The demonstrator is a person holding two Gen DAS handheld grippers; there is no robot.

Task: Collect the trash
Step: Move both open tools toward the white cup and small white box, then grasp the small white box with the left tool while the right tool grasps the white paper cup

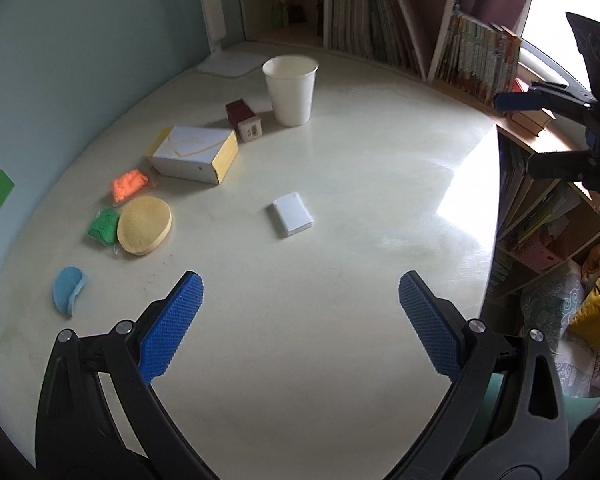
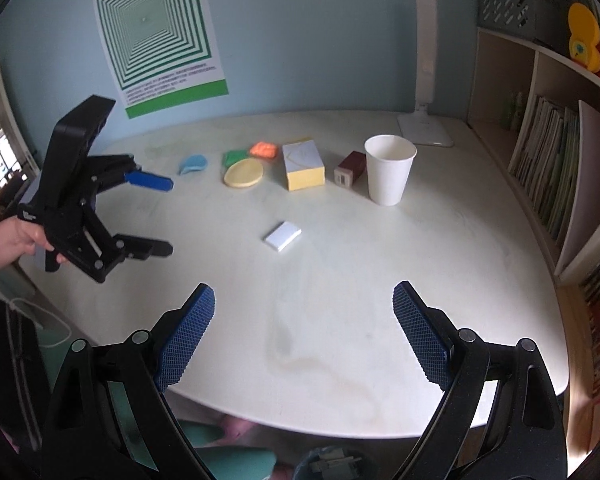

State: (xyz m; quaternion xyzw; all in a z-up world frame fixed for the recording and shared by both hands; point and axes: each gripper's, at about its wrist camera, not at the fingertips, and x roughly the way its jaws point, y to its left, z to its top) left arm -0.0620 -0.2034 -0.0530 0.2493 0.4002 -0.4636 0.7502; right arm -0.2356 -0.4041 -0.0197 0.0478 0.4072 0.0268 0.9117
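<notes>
Both tongs hover spread and empty over the pale round table [image 2: 380, 280] — left gripper [image 2: 162, 216], then right gripper [image 2: 303, 304]. The likeliest first pick, a small white rectangular pad [image 2: 283, 236], lies flat mid-table between them; the tall white paper cup [image 2: 389, 174] stands beyond. A low, level approach pinching the pad's narrow edges should work best — it sits nearly flush.

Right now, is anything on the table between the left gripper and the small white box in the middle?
Nothing visible. The left gripper hangs with jaws open, and only bare table lies between it and the small white box. The yellow disc and the other items sit off to the left.
</notes>
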